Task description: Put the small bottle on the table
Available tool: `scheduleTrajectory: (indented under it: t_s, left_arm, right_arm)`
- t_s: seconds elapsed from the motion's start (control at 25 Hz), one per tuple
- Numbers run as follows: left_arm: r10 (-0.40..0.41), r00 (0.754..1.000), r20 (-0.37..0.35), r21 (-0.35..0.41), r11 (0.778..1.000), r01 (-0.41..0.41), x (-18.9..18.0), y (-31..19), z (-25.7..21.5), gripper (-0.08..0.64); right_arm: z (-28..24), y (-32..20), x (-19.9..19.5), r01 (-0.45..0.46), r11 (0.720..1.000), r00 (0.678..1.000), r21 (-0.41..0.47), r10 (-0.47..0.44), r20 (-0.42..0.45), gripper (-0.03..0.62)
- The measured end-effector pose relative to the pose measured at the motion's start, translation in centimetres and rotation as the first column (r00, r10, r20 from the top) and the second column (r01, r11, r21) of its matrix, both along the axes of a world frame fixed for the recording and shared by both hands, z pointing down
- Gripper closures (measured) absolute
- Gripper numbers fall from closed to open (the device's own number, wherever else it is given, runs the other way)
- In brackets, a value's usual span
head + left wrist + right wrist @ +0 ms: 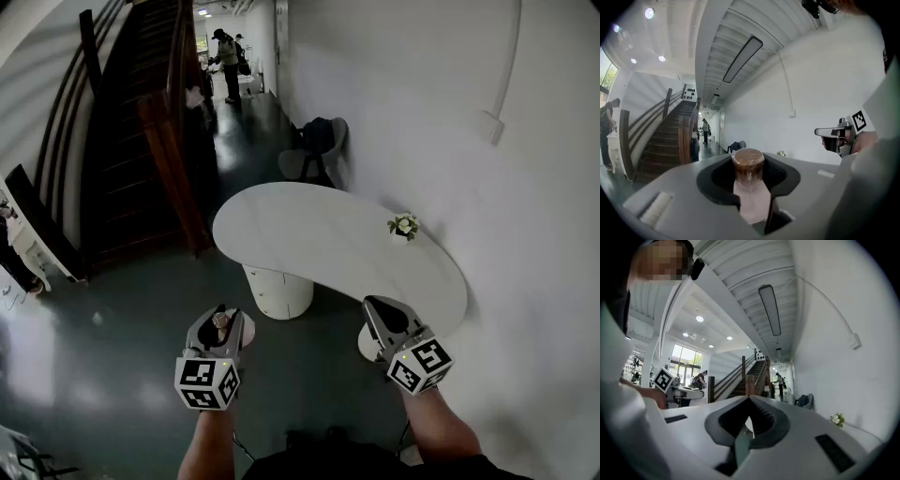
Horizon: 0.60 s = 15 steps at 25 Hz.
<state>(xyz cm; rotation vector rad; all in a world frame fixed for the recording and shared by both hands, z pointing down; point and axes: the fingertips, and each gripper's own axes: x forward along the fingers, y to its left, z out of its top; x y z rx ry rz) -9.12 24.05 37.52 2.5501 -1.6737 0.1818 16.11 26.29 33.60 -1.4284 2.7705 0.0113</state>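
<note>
Left gripper (221,311) clamped on the small bottle (748,176). The left gripper view shows the pads pressing its pale body, brown cap upright above them (head view gives only the cap from above). Only the head view places it: over dark floor (112,375), short of the near edge of the white table (309,234), not yet on it. Right gripper (377,304) hangs at the table's near edge. Its own view shows the jaws together, nothing between. Small flower bunch (403,225) sits on the table by the wall.
</note>
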Motion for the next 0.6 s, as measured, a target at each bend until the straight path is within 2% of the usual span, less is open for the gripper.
scheduleTrajectory:
  t_s: [0.6]
  left_arm:
    - [-0.002, 1.0, 0.002, 0.006, 1.0, 0.002, -1.2, 1.1, -0.1, 0.42]
  right_arm:
    - [1.1, 0.8, -0.7, 0.001, 1.0, 1.0, -0.02, -0.001, 0.011, 0.583]
